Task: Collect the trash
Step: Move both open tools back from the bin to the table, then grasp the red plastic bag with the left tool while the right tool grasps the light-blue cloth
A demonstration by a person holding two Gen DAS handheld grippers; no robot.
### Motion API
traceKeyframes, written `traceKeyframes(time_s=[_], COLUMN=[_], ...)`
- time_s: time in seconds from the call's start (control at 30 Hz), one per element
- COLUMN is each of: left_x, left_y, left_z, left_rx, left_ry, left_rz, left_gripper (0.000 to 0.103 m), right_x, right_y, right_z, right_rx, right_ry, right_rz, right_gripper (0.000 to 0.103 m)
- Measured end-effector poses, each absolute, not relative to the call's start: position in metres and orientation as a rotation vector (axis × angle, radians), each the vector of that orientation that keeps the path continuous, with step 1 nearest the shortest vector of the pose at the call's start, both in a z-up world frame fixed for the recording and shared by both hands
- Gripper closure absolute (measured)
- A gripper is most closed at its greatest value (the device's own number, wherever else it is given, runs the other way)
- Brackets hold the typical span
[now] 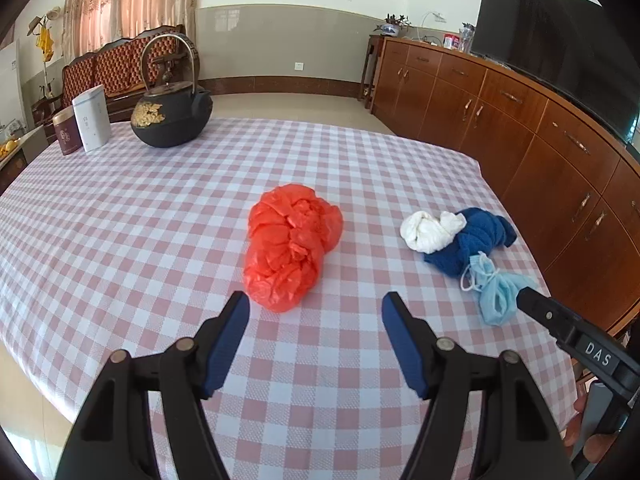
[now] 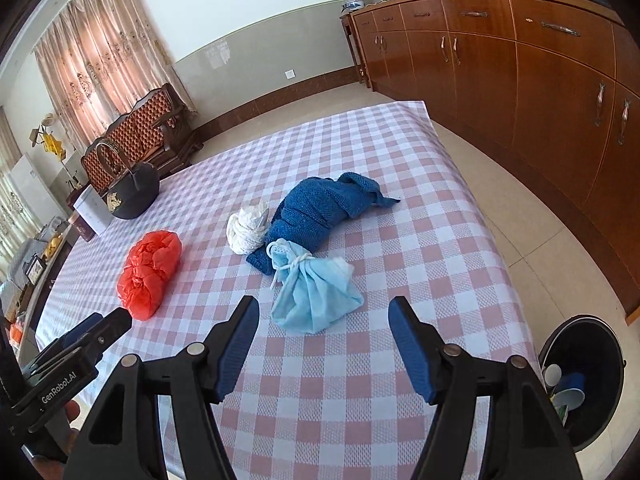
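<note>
A crumpled red plastic bag [image 1: 290, 240] [image 2: 149, 274] lies on the checked tablecloth [image 1: 160, 220] [image 2: 400, 200]. My left gripper [image 1: 316, 308] hovers open just short of it, nothing between its fingers. A knotted light blue face mask [image 2: 312, 292] [image 1: 498, 296] lies just beyond my right gripper [image 2: 324, 312], which is open and empty. Behind the mask sit a white wad [image 2: 248, 228] [image 1: 430, 232] and a bunched dark blue cloth [image 2: 320, 208] [image 1: 472, 240]. A black trash bin [image 2: 582, 380] with cups inside stands on the floor at the table's right edge.
A black iron kettle [image 1: 172, 116] [image 2: 132, 192] and two tins [image 1: 84, 124] stand at the far left of the table. A long wooden cabinet [image 1: 540, 140] [image 2: 520, 72] runs along the right wall, with a dark screen [image 1: 560, 48] on top. A wooden bench [image 1: 120, 64] stands under the curtains.
</note>
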State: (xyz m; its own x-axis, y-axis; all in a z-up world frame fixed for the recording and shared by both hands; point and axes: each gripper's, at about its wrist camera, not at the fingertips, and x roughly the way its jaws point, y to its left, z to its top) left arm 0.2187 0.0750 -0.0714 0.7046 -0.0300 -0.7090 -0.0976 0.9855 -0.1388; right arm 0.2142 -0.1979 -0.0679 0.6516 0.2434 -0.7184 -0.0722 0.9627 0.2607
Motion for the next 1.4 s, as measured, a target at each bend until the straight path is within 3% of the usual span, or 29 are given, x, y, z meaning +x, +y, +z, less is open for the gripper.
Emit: traceKeyframes(time_s=[0.3, 0.43, 0.5, 0.6, 0.67, 0.83, 0.97, 1.4], left_x=[0.250, 0.263, 0.265, 0.265, 0.265, 0.261, 0.249, 0.191], left_y=[0.091, 0.091, 0.090, 0.090, 0.090, 0.088, 0.086, 0.051], left_z=[-0.084, -0.098, -0.102, -0.107, -0.109, -0.106, -0.101, -0.063], left_rx=[-0.182, -0.177, -0.183, -0.183, -0.188, -0.188, -0.197, -0.201], left_ry=[0.815, 0.849, 0.857, 0.862, 0.866, 0.845, 0.828, 0.785], left_rz=[0.068, 0.068, 0.061, 0.064, 0.060, 0.050, 0.039, -0.091], left_gripper=[0.033, 0.033, 0.033, 0.046, 0.061, 0.075, 0.079, 0.079], right_x=[0.233, 0.236, 0.238, 0.238, 0.238, 0.234, 0.229, 0.187], right_y=[-0.182, -0.174, -0.172, -0.170, -0.169, -0.170, -0.175, -0.201], right_z=[-0.086, -0.089, -0.091, -0.092, -0.092, -0.090, -0.084, -0.054], right_rx=[0.178, 0.150, 0.141, 0.146, 0.145, 0.167, 0.202, 0.271], right_ry=[0.870, 0.869, 0.871, 0.866, 0.863, 0.854, 0.841, 0.787], right_rz=[0.195, 0.209, 0.217, 0.234, 0.245, 0.272, 0.286, 0.280], right_gripper=[0.037, 0.065, 0.069, 0.086, 0.088, 0.091, 0.093, 0.093])
